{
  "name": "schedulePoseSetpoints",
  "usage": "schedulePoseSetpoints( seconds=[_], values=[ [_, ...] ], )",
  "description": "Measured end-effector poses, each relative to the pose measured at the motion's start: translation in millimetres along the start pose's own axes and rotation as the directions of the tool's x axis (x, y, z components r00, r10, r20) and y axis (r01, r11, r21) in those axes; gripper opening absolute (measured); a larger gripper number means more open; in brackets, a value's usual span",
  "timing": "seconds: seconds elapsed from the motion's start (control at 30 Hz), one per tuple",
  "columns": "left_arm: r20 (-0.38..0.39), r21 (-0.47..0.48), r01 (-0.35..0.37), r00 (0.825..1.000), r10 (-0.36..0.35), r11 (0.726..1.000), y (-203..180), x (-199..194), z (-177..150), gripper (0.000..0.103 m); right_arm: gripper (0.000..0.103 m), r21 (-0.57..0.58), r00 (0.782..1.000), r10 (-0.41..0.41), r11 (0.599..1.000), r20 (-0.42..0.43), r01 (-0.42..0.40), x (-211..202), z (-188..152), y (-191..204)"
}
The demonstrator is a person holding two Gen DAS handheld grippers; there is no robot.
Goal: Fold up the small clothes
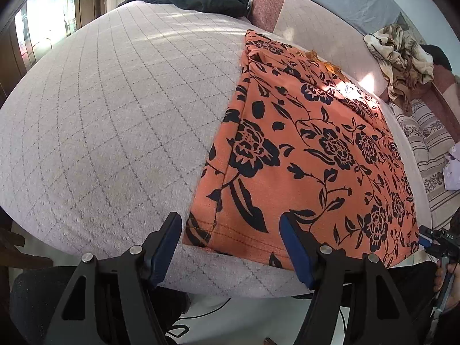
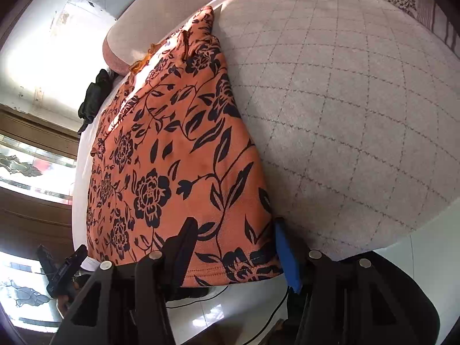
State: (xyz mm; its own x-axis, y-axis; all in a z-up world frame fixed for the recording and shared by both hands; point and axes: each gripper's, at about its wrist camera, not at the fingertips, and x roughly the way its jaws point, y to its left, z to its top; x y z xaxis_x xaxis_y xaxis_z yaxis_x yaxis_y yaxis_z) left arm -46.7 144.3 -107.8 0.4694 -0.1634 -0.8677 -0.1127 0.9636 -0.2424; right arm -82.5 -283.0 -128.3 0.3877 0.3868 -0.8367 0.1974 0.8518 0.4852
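With the left gripper spread over the near hem corner of the orange floral garment, lower both pads astride the stitched hem before pinching. It lies flat on the quilted grey pad.

Right view: the right gripper straddles the other hem corner, jaws apart, not yet pinching. Thin, limp knit; grip evenly.

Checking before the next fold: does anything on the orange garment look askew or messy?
The orange floral garment mostly lies flat, but its far end is bunched and rumpled, with frayed-looking orange threads sticking out there. The near hem looks straight.
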Motion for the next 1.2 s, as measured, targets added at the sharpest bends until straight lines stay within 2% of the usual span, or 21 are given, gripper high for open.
schedulePoseSetpoints(
  seconds=[0.07,0.17,0.2,0.23,0.3,0.37,0.47,0.53,0.57,0.6,0.63,0.7,0.73,0.77,0.8,0.83,0.87,1.0,1.07,1.13,1.2],
  values=[
    [-0.032,0.003,-0.030,0.999,0.030,1.000,0,7,-3,0.071,0.071,0.011,1.000,-0.027,1.000,-0.001,0.027,1,2,-2],
    [-0.049,0.014,-0.046,0.998,0.047,0.999,-1,13,-5,0.069,0.070,-0.030,0.999,-0.033,0.999,-0.031,0.032,6,2,3],
    [-0.045,0.025,-0.062,0.997,0.063,0.998,-2,12,-6,0.051,0.063,-0.048,0.999,-0.028,0.998,-0.042,0.026,8,1,6],
    [-0.042,0.031,-0.075,0.996,0.076,0.997,-2,12,-5,0.044,0.056,-0.063,0.998,-0.036,0.997,-0.053,0.033,10,0,8],
    [-0.047,0.017,-0.053,0.997,0.054,0.998,1,10,-4,0.027,0.024,-0.066,0.996,-0.053,0.997,-0.069,0.049,13,-1,8],
    [-0.052,0.004,-0.013,0.999,0.014,1.000,3,9,-3,0.017,0.022,-0.056,0.996,-0.048,0.997,-0.074,0.044,12,-1,7],
    [-0.046,0.017,-0.022,0.999,0.023,1.000,-1,8,-3,0.018,0.024,-0.063,0.997,-0.044,0.997,-0.058,0.041,8,-2,10],
    [-0.045,0.009,-0.023,0.999,0.023,1.000,0,7,-2,0.025,0.026,-0.050,0.997,-0.037,0.998,-0.061,0.034,9,-3,9],
    [-0.047,0.002,-0.032,0.998,0.032,0.999,1,7,-2,0.040,0.038,-0.045,0.997,-0.040,0.998,-0.062,0.037,9,-3,8],
    [-0.043,-0.002,-0.039,0.998,0.038,0.999,0,8,-1,0.052,0.057,-0.039,0.997,-0.042,0.998,-0.059,0.040,9,-3,7],
    [-0.032,-0.004,-0.042,0.999,0.042,0.999,0,7,0,0.055,0.064,-0.036,0.998,-0.034,0.999,-0.053,0.032,8,-3,7],
    [-0.028,0.010,-0.061,0.998,0.061,0.998,-3,10,1,0.058,0.067,-0.046,0.998,-0.033,0.998,-0.054,0.030,7,-2,9],
    [-0.032,0.026,-0.075,0.997,0.076,0.997,-6,13,1,0.057,0.065,-0.049,0.998,-0.024,0.999,-0.060,0.022,9,-2,9],
    [-0.030,0.047,-0.093,0.995,0.095,0.995,-9,15,2,0.040,0.056,-0.050,0.997,-0.017,0.999,-0.070,0.013,11,-2,9],
    [-0.029,0.067,-0.092,0.995,0.094,0.994,-11,15,2,0.012,0.029,-0.045,0.997,-0.018,0.999,-0.080,0.015,13,-2,8],
    [-0.041,0.067,-0.057,0.997,0.059,0.996,-11,13,5,0.012,0.018,-0.031,0.996,-0.012,0.999,-0.089,0.009,15,-1,6],
    [-0.035,0.054,-0.050,0.998,0.052,0.997,-12,8,7,0.011,0.013,-0.022,0.995,0.004,1.000,-0.097,-0.007,15,-1,5],
    [0.069,0.021,0.025,0.997,-0.027,0.999,-16,-31,22,0.011,0.012,-0.050,0.998,0.050,0.997,-0.043,-0.052,-9,5,21],
    [0.098,0.018,0.027,0.995,-0.029,0.999,-19,-38,27,0.011,0.012,-0.046,0.996,0.089,0.995,0.000,-0.089,-26,13,25],
    [0.048,0.017,-0.003,0.999,0.002,1.000,-17,-20,28,0.012,0.012,-0.044,0.996,0.085,0.995,0.010,-0.084,-27,19,23],
    [-0.045,-0.006,-0.046,0.998,0.045,0.999,-11,8,21,0.013,0.015,-0.022,0.996,0.079,0.997,-0.046,-0.080,-9,18,17]
  ],
)
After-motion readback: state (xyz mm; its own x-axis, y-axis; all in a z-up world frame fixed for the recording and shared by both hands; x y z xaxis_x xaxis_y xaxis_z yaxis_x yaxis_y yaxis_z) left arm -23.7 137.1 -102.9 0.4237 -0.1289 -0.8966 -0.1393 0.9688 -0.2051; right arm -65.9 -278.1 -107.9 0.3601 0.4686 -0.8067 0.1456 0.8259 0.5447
